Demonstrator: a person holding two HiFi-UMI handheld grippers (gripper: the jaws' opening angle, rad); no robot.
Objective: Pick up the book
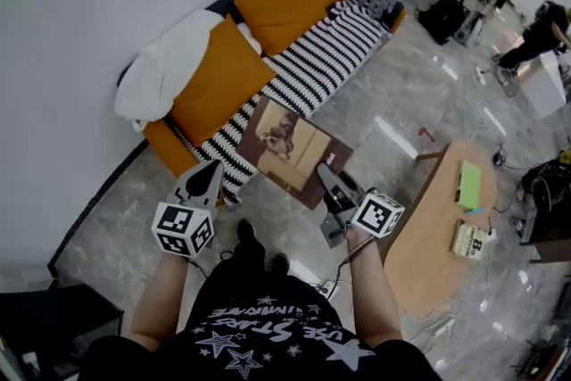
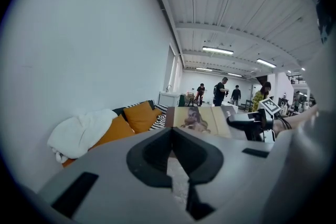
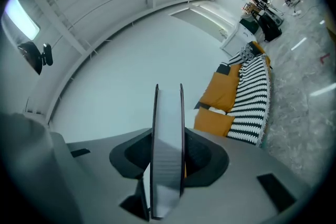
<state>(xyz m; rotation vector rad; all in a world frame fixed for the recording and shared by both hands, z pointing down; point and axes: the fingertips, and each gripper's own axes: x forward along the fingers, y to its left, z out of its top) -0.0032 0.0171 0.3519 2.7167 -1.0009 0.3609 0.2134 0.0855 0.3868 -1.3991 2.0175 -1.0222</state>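
Observation:
The book, brown-covered with a picture on its front, hangs in the air in front of the sofa. My right gripper is shut on its near right edge. In the right gripper view the book stands edge-on between the jaws, which press on both covers. My left gripper hovers to the left of the book, apart from it, shut with nothing in it. In the left gripper view the jaw tips meet; beyond them the book and the right gripper show.
A sofa with a black-and-white striped cover, orange cushions and a white blanket stands against the wall. An oval wooden table at the right bears a green book and a box. People stand at the far right.

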